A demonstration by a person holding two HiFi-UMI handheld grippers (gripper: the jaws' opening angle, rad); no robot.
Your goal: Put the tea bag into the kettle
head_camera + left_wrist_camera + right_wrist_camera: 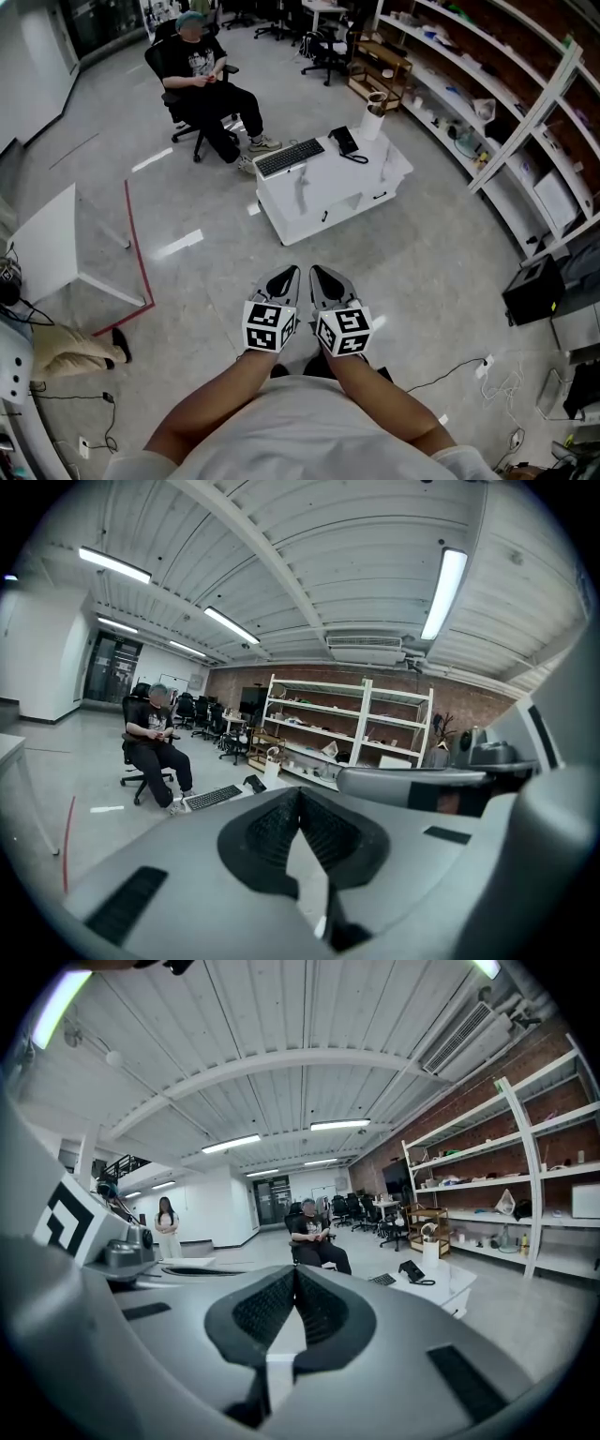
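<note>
I see no tea bag or kettle that I can tell apart. A low white table point(323, 192) stands ahead on the floor with a keyboard point(289, 157), a black phone point(345, 141) and a white upright container point(373, 117). My left gripper point(287, 274) and right gripper point(319, 273) are held side by side close to the body, well short of that table. Both are shut with nothing between the fingers. In the left gripper view the left gripper point(300, 795) has its tips together. The right gripper point(294, 1273) looks the same in the right gripper view.
A person sits on an office chair point(202, 80) behind the table. A second white table point(56, 246) and a red floor line point(138, 253) lie to the left. Long shelves point(511, 89) run along the right, with a black box point(532, 289) and cables point(469, 367) on the floor.
</note>
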